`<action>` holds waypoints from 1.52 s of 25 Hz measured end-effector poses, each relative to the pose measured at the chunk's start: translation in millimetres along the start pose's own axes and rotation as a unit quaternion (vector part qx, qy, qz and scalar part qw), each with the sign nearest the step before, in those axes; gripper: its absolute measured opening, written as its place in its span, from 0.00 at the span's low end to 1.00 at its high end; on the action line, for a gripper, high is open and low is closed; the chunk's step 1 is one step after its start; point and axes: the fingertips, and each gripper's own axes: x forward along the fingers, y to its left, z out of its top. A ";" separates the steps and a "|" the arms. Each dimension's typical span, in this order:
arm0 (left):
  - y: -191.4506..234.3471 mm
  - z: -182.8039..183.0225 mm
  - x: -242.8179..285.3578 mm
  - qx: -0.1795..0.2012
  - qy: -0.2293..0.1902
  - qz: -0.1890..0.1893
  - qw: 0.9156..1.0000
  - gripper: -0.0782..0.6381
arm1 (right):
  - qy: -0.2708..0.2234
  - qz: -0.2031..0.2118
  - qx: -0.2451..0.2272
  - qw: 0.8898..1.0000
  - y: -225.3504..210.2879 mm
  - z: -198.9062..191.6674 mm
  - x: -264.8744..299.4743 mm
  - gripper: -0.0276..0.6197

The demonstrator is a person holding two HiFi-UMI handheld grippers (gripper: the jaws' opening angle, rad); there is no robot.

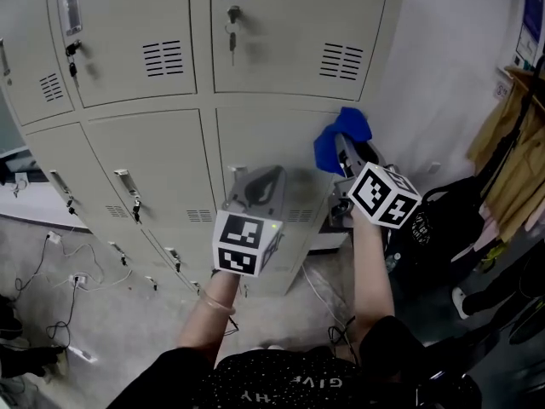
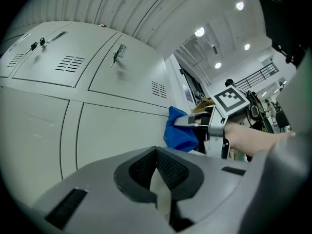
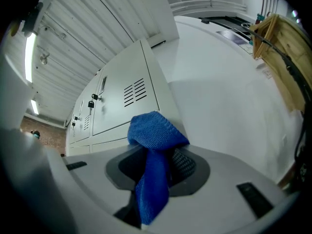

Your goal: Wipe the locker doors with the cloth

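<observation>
The right gripper [image 3: 157,165] has its fingers [image 3: 184,163] pinching the blue cloth [image 3: 153,135] by a gathered fold, so a soft bunch stands out in front of them. The cloth is at the right edge of the lower locker door [image 1: 264,143]; whether it already presses the door I cannot tell. The left gripper [image 2: 157,172] is before the same door, toward its lower left, with its fingers pressed together on nothing. The cloth looks light and limp. I judge it is best held near its middle, so that a broad pad meets the metal.
</observation>
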 end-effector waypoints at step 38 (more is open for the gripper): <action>136.9 -55.2 -147.5 -0.041 0.035 0.237 0.970 0.12 | 0.114 0.193 -0.024 0.974 187.1 -131.8 55.5 0.20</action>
